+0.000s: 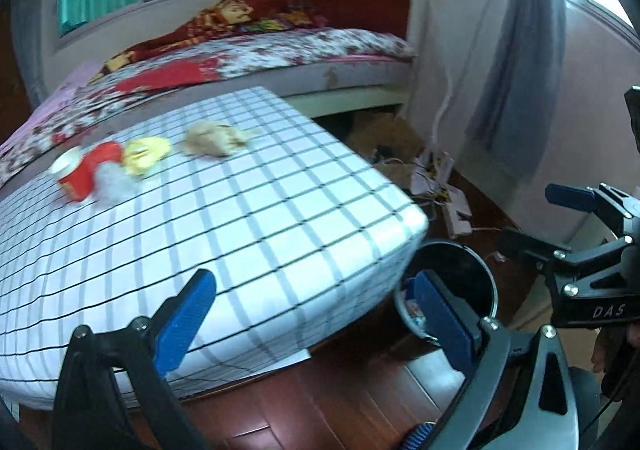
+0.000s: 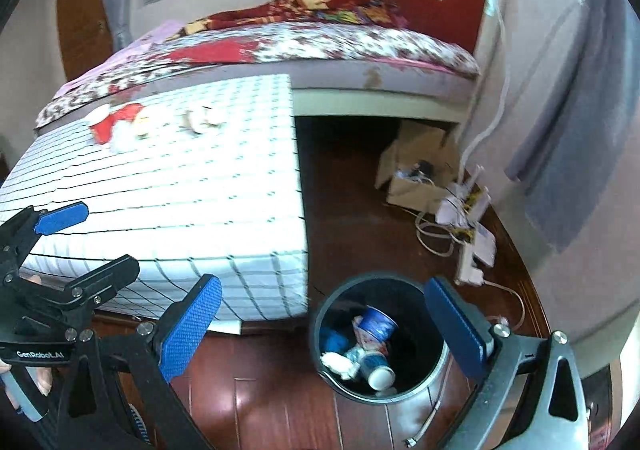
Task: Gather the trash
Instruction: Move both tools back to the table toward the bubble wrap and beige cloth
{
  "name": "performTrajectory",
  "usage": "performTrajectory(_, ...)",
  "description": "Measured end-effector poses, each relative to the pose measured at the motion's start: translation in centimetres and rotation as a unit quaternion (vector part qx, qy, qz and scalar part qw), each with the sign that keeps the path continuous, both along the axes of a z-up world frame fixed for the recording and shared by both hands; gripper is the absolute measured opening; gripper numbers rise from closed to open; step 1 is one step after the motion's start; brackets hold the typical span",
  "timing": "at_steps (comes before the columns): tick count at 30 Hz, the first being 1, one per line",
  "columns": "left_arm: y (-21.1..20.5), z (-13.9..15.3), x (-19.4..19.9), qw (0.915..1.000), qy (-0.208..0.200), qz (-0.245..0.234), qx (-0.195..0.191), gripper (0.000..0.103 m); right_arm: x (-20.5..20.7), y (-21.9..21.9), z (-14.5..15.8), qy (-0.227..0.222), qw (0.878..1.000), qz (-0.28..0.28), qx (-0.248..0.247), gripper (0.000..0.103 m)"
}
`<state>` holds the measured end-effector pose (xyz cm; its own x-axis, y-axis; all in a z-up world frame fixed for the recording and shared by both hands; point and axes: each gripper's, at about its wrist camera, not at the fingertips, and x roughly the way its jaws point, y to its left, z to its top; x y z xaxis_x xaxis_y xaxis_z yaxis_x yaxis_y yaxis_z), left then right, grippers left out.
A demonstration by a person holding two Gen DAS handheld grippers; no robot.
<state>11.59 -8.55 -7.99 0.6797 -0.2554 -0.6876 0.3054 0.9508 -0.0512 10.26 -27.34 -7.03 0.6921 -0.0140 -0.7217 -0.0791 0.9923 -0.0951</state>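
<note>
**A:** A checked table (image 1: 256, 210) stands against a bed (image 1: 280, 54), a dark bin (image 2: 384, 338) on the wood floor at its near right corner. Where is the remaining trash?

**B:** Clustered at the table's far left: a red paper cup (image 1: 86, 174) on its side, mouth to the left, a white tuft (image 1: 114, 182) touching it, a yellow wrapper (image 1: 144, 154) just beside, and a crumpled beige wad (image 1: 214, 138) a little apart to the right. The row runs left to right across the far edge.

**A:** Which claw is nearer?

**B:** The left gripper (image 1: 308, 318), over the table's near edge; the trash lies ahead and to its left. The right gripper (image 2: 320, 330) hangs above the bin, well apart from the pile.

**A:** Their jaws?

**B:** Both spread wide, holding nothing. The bin already contains blue-and-white cups (image 2: 376, 330) and white scraps (image 2: 336, 362).
</note>
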Motion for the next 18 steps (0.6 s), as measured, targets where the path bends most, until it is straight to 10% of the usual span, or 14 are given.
performTrajectory(18,14.0,-0.6,3.8,0.9899,0.001,0.141,0.012,0.099,7.1,11.3,-0.5,0.020,0.994,0.103,0.020,0.102)
